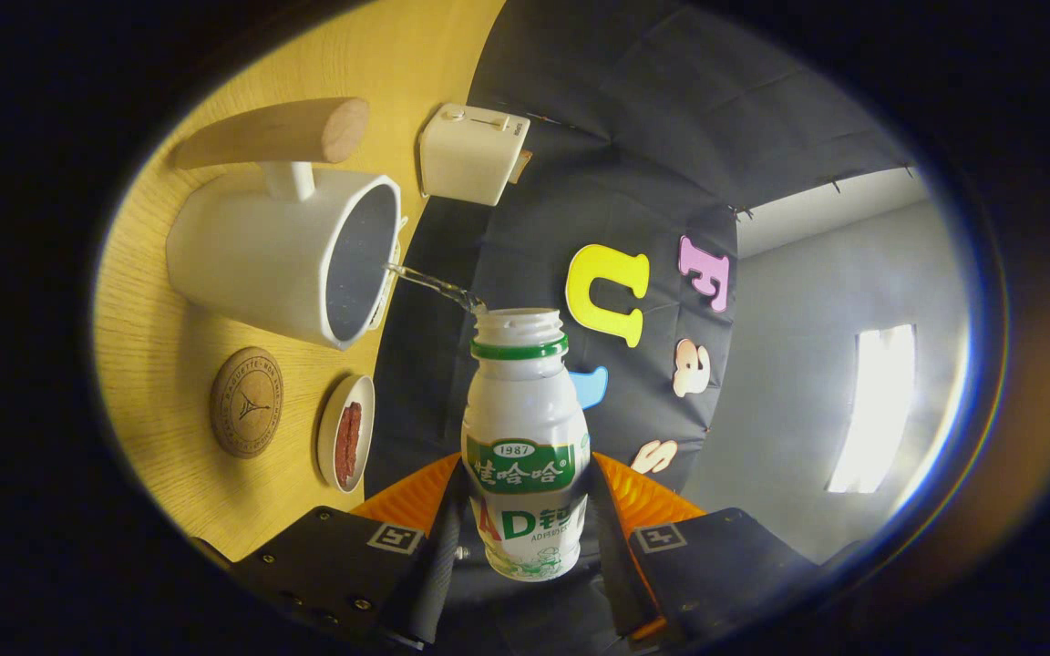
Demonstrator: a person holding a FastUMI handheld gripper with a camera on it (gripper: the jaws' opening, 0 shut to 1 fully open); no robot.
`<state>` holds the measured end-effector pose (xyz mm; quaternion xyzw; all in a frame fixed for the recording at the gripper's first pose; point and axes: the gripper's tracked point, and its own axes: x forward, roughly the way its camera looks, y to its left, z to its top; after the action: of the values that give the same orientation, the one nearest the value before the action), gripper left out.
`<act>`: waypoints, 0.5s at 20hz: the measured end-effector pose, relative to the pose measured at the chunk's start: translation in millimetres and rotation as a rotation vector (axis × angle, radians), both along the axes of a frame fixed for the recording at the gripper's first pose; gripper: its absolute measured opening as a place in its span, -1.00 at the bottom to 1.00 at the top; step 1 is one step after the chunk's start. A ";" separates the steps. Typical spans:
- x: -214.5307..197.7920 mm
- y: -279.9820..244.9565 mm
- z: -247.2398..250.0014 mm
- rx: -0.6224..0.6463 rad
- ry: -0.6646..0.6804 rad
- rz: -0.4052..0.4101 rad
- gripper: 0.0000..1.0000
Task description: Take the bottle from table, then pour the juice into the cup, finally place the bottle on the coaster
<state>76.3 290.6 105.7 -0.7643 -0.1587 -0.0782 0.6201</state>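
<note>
While gripper [525, 528] clamps bottle [525, 446] at lower centre, tilted so stream [434, 284] arcs from open neck into cup [283, 260] upper left; coaster [246, 402] waits below cup, beside small dish [346, 445].

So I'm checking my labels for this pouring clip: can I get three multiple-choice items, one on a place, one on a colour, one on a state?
1. Where is the coaster?
A. beside the small dish
B. under the bottle
C. inside the cup

2. What colour is the ring at the bottle neck?
A. red
B. green
C. blue

3. What is the gripper doing?
A. open, empty
B. shut on the cup
C. shut on the bottle, pouring

Answers: 1 A, it lies on the wooden table next to the dish. 2 B, the band is green. 3 C, both fingers press the bottle while a stream enters the cup.
</note>
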 end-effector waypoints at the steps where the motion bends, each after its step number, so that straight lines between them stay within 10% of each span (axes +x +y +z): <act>1: -1.7 0.6 0.2 -0.004 -0.003 0.001 0.39; 10: -1.0 4.4 8.1 -0.040 -0.023 0.008 0.39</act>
<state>75.3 295.0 113.8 -0.7751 -0.1703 -0.0810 0.6030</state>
